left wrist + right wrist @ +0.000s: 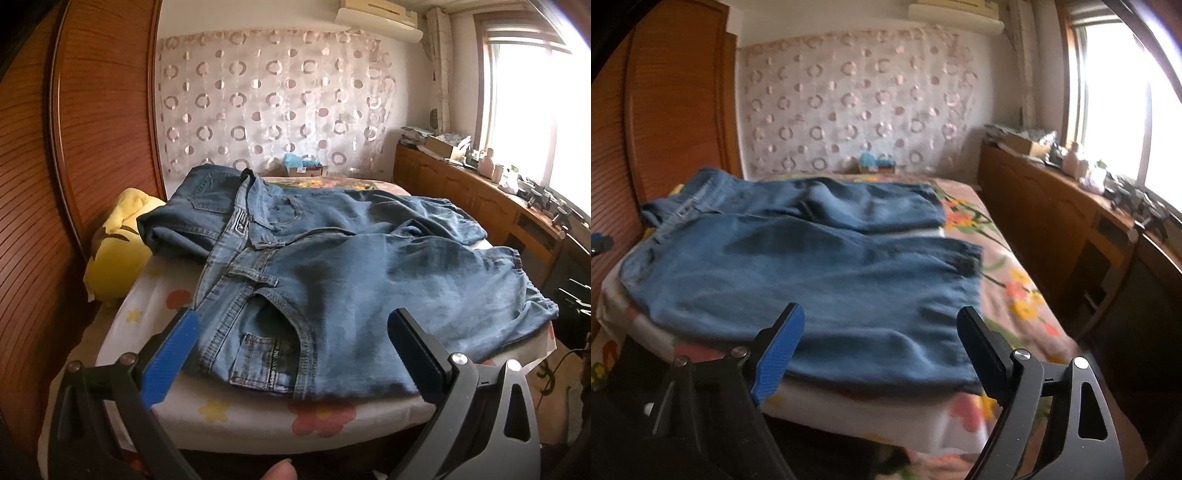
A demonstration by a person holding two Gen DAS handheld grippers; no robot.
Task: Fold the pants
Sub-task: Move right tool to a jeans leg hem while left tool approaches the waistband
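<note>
Both grippers hang with jaws apart and nothing between them: our left gripper [293, 350] hovers over the waist and front pocket, our right gripper [882, 345] over the near leg toward the hem. The jeans [332, 266] lie spread across the bed [207, 410], waistband to the left, legs running right, the far leg lying a little apart from the near one; the back of the waist is flopped over by a yellow plush [118, 243].

We judge the first fold is not yet made. To do it well, we should pinch only the near edge, one gripper at the waistband and one near the hem, lift both together and carry the near leg over the far one so the seams meet. Uneven lifting would skew the denim.

A floral sheet covers the bed. Beyond it hangs a circle-patterned curtain [273, 99]; a wooden wardrobe [74, 147] stands left, and a cluttered cabinet [461, 199] runs beneath the bright window [535, 110].
</note>
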